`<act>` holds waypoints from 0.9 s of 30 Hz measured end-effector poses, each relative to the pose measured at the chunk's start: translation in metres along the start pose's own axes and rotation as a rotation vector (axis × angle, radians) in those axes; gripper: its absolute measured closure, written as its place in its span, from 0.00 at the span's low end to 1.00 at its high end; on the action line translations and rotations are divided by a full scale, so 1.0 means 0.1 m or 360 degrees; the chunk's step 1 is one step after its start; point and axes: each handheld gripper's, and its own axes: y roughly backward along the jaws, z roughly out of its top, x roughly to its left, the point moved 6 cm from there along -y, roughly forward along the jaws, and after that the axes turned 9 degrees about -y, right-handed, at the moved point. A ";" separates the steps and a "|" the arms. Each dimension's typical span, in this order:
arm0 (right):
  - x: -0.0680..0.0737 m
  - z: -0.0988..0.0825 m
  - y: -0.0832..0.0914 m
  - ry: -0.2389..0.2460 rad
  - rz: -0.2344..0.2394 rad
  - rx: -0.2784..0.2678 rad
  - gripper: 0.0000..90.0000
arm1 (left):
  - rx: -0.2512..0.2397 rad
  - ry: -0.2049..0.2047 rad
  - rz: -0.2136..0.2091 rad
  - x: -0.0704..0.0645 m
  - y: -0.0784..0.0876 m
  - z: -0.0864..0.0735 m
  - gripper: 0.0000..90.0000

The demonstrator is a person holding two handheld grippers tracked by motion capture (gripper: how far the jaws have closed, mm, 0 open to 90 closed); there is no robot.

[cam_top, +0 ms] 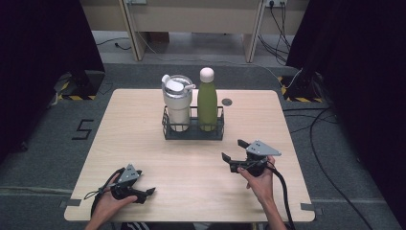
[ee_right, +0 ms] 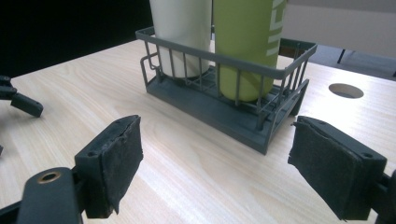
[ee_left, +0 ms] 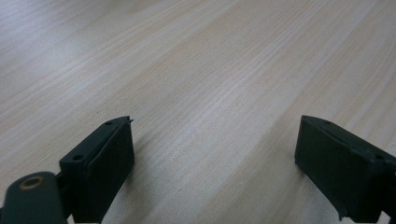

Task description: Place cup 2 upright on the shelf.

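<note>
A dark wire basket (cam_top: 193,132) stands at the table's middle back. In it are a white tumbler (cam_top: 177,101) with a lid on the left and a green bottle (cam_top: 207,100) with a pale cap on the right. My right gripper (cam_top: 234,150) hovers open just in front of the basket's right end, jaws wide with nothing between them. Its own view shows the basket (ee_right: 224,105), the tumbler (ee_right: 180,28) and the bottle (ee_right: 245,42) close ahead. My left gripper (cam_top: 147,192) rests open near the front left edge, over bare wood (ee_left: 201,93).
The light wooden table (cam_top: 143,143) has a round hole (cam_top: 227,102) behind the basket, on the right. Cables (cam_top: 330,177) trail over the grey floor at the right. Dark curtains hang at both sides.
</note>
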 end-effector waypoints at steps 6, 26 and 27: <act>0.00 -0.09 0.04 -0.0010 0.0000 0.0021 0.19 | 0.0000 0.0000 0.0001 0.00 0.00 0.00 0.12; 0.00 -0.39 0.16 -0.0019 -0.0004 0.0124 0.18 | 0.0000 0.0000 0.0001 0.00 0.00 0.00 0.12; 0.00 -0.41 0.16 -0.0024 -0.0002 0.0129 0.18 | 0.0000 0.0000 0.0001 0.00 0.00 0.00 0.12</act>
